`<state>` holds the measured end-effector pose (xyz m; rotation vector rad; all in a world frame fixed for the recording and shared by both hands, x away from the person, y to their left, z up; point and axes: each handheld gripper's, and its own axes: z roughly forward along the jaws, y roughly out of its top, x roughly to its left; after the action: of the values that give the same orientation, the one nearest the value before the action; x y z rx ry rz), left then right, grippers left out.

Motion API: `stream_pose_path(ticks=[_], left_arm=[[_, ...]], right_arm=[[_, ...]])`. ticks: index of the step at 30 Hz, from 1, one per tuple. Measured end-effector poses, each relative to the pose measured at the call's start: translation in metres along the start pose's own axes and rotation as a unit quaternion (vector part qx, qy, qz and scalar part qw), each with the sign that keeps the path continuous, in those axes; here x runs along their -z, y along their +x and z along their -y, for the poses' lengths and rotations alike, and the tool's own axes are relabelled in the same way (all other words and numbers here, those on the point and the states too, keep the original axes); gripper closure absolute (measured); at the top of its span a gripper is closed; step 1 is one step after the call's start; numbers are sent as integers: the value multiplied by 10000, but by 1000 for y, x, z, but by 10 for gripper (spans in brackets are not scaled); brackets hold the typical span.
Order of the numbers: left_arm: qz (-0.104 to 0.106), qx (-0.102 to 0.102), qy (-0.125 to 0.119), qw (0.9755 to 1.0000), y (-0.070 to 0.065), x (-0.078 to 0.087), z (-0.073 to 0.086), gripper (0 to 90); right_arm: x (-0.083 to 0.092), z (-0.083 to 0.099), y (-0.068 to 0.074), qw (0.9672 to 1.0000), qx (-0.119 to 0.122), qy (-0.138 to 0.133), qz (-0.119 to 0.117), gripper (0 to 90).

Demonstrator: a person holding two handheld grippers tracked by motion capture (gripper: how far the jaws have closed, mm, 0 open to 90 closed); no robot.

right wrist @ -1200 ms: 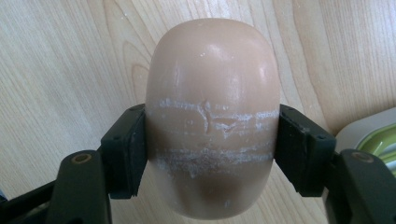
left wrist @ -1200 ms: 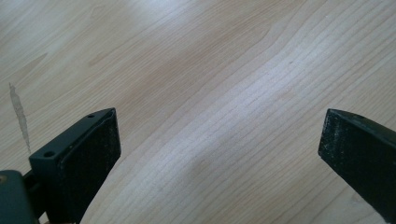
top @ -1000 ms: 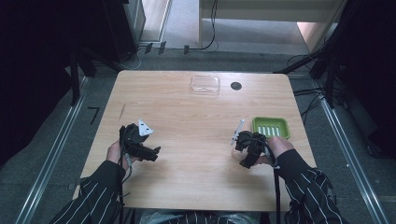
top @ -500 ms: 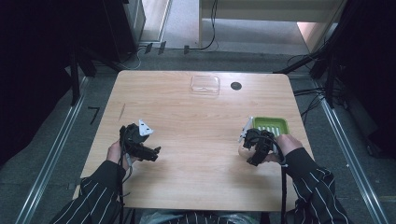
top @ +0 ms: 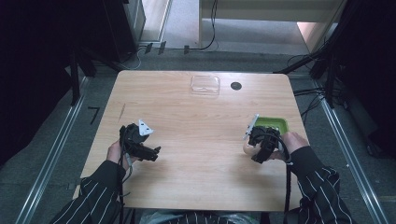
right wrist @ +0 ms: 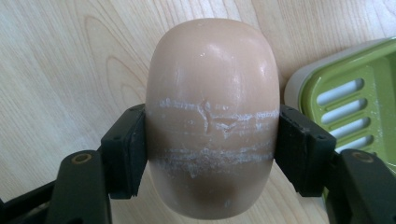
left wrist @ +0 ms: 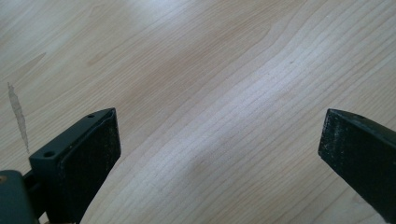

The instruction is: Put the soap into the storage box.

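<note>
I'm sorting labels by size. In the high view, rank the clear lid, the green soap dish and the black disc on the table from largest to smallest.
1. Clear lid and green soap dish: they look alike, and the right gripper hides part of the dish.
2. Black disc, plainly the smallest.
</note>
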<state>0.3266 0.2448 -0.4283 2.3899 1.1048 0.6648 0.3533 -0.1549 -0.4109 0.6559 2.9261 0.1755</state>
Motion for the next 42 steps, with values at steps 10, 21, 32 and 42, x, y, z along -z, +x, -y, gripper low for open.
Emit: stream_pose_path(ticks=[10, 21, 32, 42], left_arm=[[0, -8, 3, 10000, 0, 0, 0, 0], [-3, 5, -1, 10000, 0, -1, 0, 0], [-5, 17, 16, 10000, 0, -1, 0, 0], [3, 11, 28, 10000, 1, -2, 0, 0]], right_arm=[[6, 8, -10, 9999, -102, -58, 98, 336], [7, 15, -19, 9997, -193, -8, 151, 336], [8, 22, -33, 9993, -264, -54, 259, 335], [8, 25, -41, 9990, -278, -63, 343, 335]])
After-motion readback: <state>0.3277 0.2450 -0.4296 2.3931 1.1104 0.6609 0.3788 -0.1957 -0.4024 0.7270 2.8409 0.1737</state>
